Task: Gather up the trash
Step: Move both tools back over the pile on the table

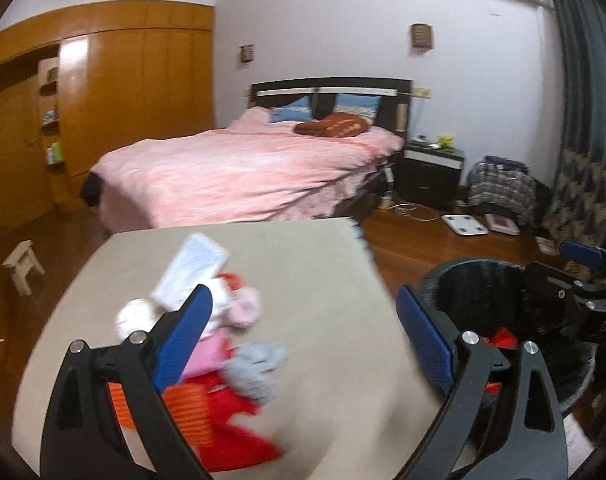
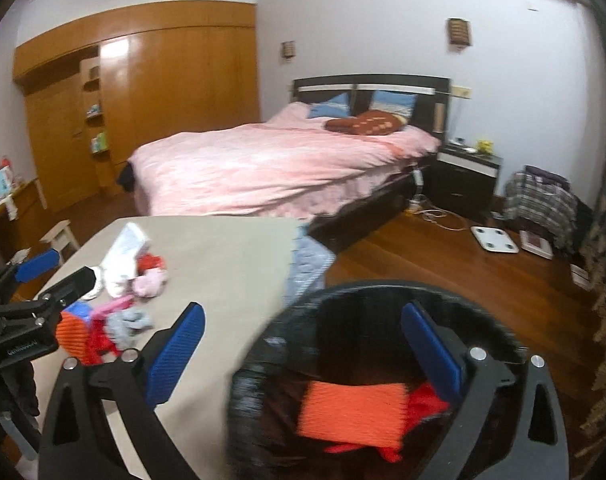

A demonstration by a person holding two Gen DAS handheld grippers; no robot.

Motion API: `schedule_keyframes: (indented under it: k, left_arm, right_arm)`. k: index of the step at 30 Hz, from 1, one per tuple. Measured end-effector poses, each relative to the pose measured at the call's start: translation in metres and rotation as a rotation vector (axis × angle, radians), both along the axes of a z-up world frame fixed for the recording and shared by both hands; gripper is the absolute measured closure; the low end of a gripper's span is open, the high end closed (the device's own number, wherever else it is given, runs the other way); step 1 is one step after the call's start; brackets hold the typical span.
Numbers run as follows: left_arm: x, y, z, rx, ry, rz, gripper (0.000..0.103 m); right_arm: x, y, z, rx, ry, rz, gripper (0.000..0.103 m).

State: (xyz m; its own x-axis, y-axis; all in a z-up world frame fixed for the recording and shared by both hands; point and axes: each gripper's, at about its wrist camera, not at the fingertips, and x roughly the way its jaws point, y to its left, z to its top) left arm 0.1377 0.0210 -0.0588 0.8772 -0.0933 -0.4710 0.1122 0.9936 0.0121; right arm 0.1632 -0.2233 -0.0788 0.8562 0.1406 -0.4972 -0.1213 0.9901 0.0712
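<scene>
Your left gripper (image 1: 303, 320): jaws spread wide, blue ribbed pads, nothing between them; it hangs over the beige worktop (image 1: 323, 264). Beneath its left jaw lies the trash pile (image 1: 223, 360): a flat white packet, crumpled pink, grey and red scraps, a ribbed orange piece. Your right gripper (image 2: 303, 344): jaws spread wide, empty, above the round black bin (image 2: 343, 300) with its woven wall. Inside the bin: orange ribbed piece (image 2: 351, 412), red scrap.
</scene>
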Motion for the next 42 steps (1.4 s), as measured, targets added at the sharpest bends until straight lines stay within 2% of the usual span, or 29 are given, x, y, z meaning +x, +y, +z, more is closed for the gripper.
schedule_keyframes:
  k: [7, 11, 19, 27, 33, 37, 41, 42]
  left_arm:
    - [-0.007, 0.06, -0.014, 0.039, 0.024, 0.125, 0.013]
    - [-0.006, 0.09, -0.026, 0.031, 0.039, 0.179, 0.013]
    - [0.001, 0.121, -0.047, 0.025, 0.068, 0.237, 0.013]
    - [0.005, 0.141, -0.061, 0.009, 0.088, 0.254, 0.013]
    - [0.009, 0.147, -0.067, -0.01, 0.096, 0.255, 0.013]
    - [0.012, 0.146, -0.069, -0.014, 0.097, 0.249, 0.013]
    - [0.015, 0.143, -0.069, -0.021, 0.098, 0.239, 0.013]
    - [0.016, 0.142, -0.069, -0.023, 0.097, 0.238, 0.013]
  right_arm:
    - [0.013, 0.061, -0.017, 0.014, 0.017, 0.101, 0.006]
    - [0.023, 0.092, -0.029, 0.016, 0.028, 0.149, 0.006]
    - [0.039, 0.145, -0.054, -0.001, 0.068, 0.245, 0.007]
    - [0.055, 0.184, -0.078, -0.022, 0.134, 0.309, 0.017]
    - [0.061, 0.199, -0.091, -0.021, 0.2, 0.354, 0.031]
    - [0.064, 0.206, -0.097, -0.019, 0.24, 0.402, 0.046]
    - [0.065, 0.208, -0.096, 0.001, 0.248, 0.456, 0.071]
    - [0.064, 0.208, -0.096, 0.007, 0.253, 0.461, 0.071]
